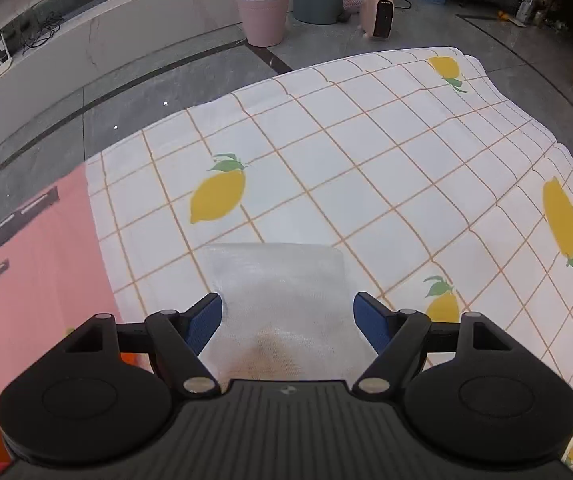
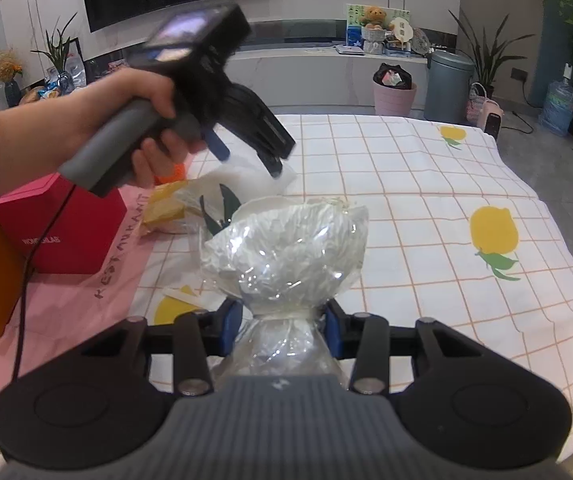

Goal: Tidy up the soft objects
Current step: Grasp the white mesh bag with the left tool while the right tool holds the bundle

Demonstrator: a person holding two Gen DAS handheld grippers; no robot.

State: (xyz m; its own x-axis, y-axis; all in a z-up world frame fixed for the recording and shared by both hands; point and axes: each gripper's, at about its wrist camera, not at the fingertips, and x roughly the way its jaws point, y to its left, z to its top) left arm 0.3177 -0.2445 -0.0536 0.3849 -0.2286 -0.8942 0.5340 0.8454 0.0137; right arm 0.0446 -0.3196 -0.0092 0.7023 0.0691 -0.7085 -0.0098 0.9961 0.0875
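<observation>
Lemon-print checked cloth (image 1: 326,152) covers the bench in the left wrist view, with grey floor and a pink bin (image 1: 263,16) beyond at 12 o'clock. A pink mat (image 1: 34,264) lies at 9 o'clock. The left hand-held gripper (image 1: 288,312) has its blue pads (image 1: 206,322) spread wide apart. A folded white gauze cloth (image 1: 278,300) lies on the bench between them; neither pad presses on it.

From the right wrist, the same cloth (image 2: 426,184) runs toward a TV wall. The right hand-held gripper (image 2: 284,322) is clamped on the tied neck of a clear plastic bag (image 2: 286,252), whose crinkled top fans out toward 12 o'clock. At 10 o'clock a hand (image 2: 142,120) holds the left hand-held gripper (image 2: 250,160), blurred, angled down over the white cloth (image 2: 254,176). A red box (image 2: 62,228) sits at 9 o'clock on the mat (image 2: 86,312).
</observation>
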